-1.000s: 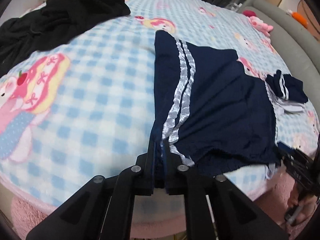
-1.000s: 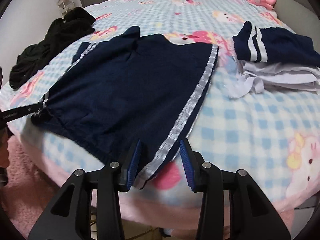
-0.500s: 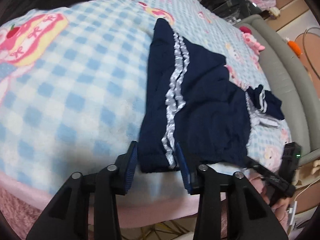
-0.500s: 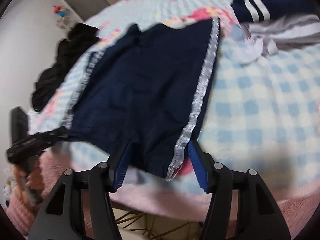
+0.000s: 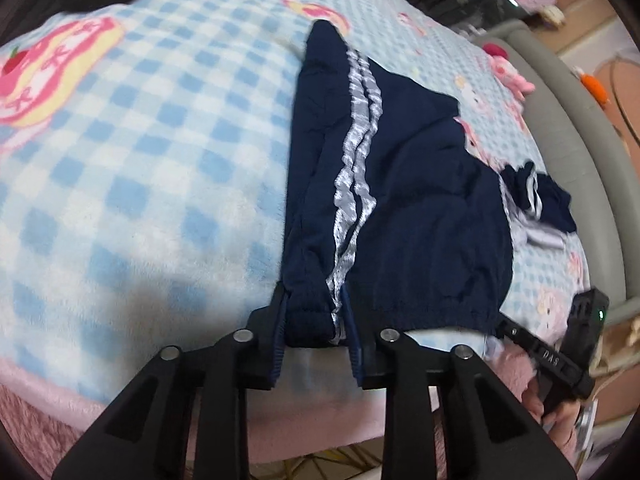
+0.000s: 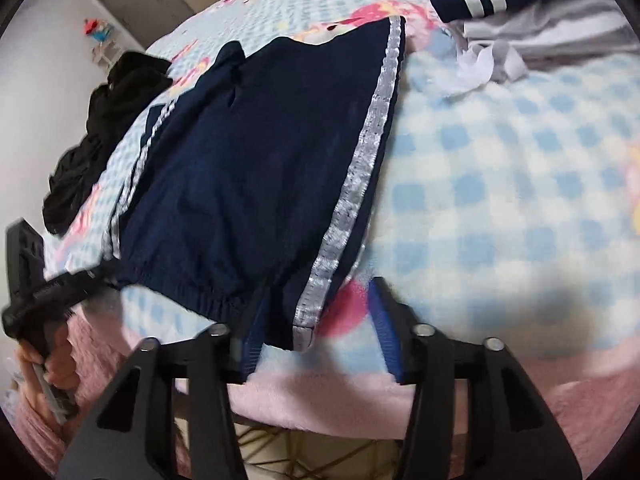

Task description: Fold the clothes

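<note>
Covering the whole bed, a blue-and-white checked blanket (image 5: 160, 168) with pink cartoon prints carries every garment. Navy shorts (image 6: 256, 168) with silver side stripes lie flat at the near edge of the bed, waistband toward the cameras and legs pointing to the far side. A heap of black clothing (image 6: 108, 132) sits near the far left corner. A stack of folded clothes (image 6: 532, 12), navy on grey and white, lies beside the shorts toward the right edge. The left gripper (image 5: 316, 320) stands narrowly parted, its jaws flanking the left waistband corner without clamping it. The right gripper (image 6: 316, 320) stands wide apart, its blue pads (image 6: 384, 320) either side of the right waistband corner and stripe end.
</note>
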Motion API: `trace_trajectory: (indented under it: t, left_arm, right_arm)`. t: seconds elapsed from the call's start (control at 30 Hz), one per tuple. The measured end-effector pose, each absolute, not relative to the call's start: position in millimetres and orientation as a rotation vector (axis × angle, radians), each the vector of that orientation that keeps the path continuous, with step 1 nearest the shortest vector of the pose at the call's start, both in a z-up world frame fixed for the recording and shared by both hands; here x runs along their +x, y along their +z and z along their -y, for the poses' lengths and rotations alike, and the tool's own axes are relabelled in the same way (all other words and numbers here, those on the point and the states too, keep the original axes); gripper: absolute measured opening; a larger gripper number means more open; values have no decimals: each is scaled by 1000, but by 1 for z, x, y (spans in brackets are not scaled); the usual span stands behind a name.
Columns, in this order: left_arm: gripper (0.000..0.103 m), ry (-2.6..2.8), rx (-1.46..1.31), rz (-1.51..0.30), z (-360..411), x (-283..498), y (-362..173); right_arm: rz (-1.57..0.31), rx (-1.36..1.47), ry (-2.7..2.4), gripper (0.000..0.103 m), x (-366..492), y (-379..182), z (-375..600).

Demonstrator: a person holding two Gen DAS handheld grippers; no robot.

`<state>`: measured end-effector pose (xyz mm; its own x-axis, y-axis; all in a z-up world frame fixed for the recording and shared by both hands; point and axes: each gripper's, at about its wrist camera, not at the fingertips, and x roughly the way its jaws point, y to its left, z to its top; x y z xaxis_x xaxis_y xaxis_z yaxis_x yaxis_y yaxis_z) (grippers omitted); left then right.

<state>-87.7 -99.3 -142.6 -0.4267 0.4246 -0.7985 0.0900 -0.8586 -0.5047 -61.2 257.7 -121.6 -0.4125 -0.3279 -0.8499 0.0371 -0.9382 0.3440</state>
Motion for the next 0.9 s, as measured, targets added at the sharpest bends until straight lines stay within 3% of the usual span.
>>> trace_trajectory:
  t: [0.07,0.37,0.47,0.53,0.63,0.8,0.9]
  left_arm:
    - [11,2416,-1506,698,96,-81,-130]
    - [13,2411,-1459,662,93,-46,-106]
    - [18,2381,-1579,661,97,-53,-127]
    - [22,2356,-1589,699,102,-55,-129]
    - [33,2404,-1511,658,113,-60,-107]
    - [37,2460,-1421,625,134,-117,-92]
    - [37,2495,-1440,581,135,-176,-104]
  right_arm:
    - [376,1528,-2459,6,-56,-112,-254]
    - [392,1466,-2488,4,-28,-85,-256]
    - [381,1508,-2480,11,-29,-91,-255]
    - [326,1560,-2475,21,-36,-100,-251]
    - [238,1466,-2537,22,-30,-79,-253]
    - [178,1281,-2578,28,-81,-28,-236]
    - [96,1252,-2534,28,-141,-28,-199]
